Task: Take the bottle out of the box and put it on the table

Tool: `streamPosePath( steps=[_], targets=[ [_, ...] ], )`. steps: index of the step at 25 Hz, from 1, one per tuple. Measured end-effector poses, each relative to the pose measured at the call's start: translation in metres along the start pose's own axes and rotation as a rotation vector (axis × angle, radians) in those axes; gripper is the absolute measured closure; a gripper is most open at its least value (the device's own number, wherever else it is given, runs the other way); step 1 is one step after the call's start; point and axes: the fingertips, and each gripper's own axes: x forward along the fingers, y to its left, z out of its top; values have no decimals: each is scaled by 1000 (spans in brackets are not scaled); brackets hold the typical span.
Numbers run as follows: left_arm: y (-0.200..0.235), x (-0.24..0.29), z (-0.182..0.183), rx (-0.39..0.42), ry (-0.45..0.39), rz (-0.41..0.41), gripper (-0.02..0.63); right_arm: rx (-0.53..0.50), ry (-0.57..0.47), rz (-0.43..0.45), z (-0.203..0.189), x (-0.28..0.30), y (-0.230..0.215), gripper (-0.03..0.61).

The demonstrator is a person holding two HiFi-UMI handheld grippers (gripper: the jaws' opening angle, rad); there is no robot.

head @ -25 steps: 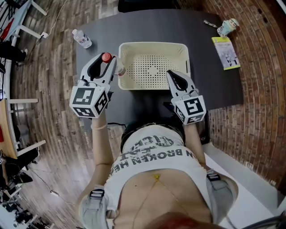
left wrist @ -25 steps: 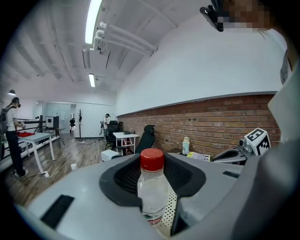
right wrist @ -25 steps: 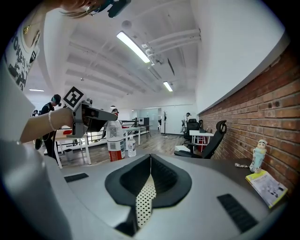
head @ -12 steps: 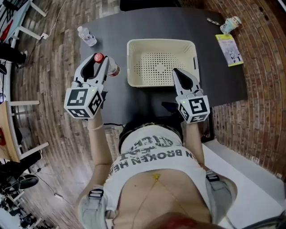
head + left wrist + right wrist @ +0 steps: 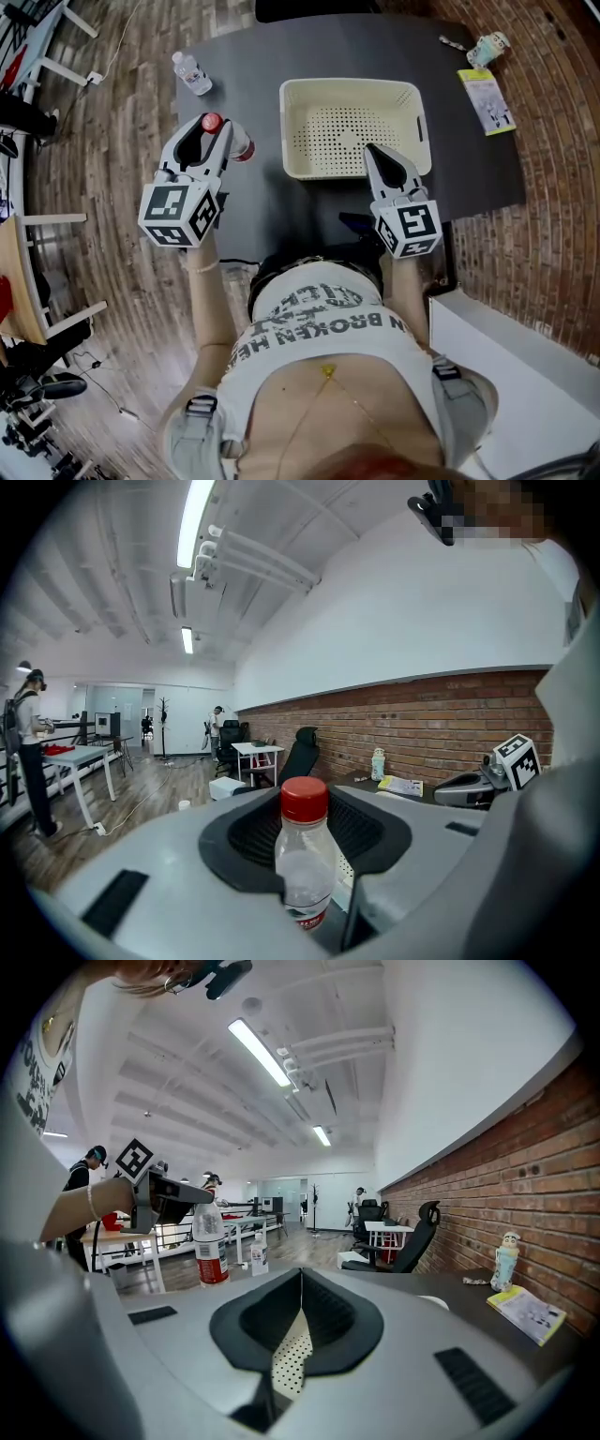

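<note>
Left gripper (image 5: pixel 214 141) grips the bottle (image 5: pixel 302 855) upright, red cap above its jaws | box (image 5: pixel 302 131) to its right, table (image 5: pixel 253 66) below | right gripper (image 5: pixel 373 152) closed, empty, at the box's near rim.

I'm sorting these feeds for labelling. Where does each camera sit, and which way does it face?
Head view: on the person's head, facing steeply down at table and box; torso, left tool, right tool show.
Left gripper view: on the left tool, facing along its jaws, shut on the bottle; the right tool shows at right.
Right gripper view: on the right tool, facing along its shut jaws over the box; the left tool shows at left.
Shared: both gripper views show the bottle.
</note>
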Motion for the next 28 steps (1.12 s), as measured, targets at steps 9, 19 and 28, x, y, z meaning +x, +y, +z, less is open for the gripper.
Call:
streamPosePath(
  steps=[9,19,28],
  targets=[
    [13,-5,-15,-19,14,-2,460,-15,8,8,0,10,14,569],
    [18,-2,-27,-24,38,-21,460,-11,11,21,3,18,27,569],
    [11,10,-54,-32,91,-51,460,-12,12,9,6,20,22,571]
  ],
)
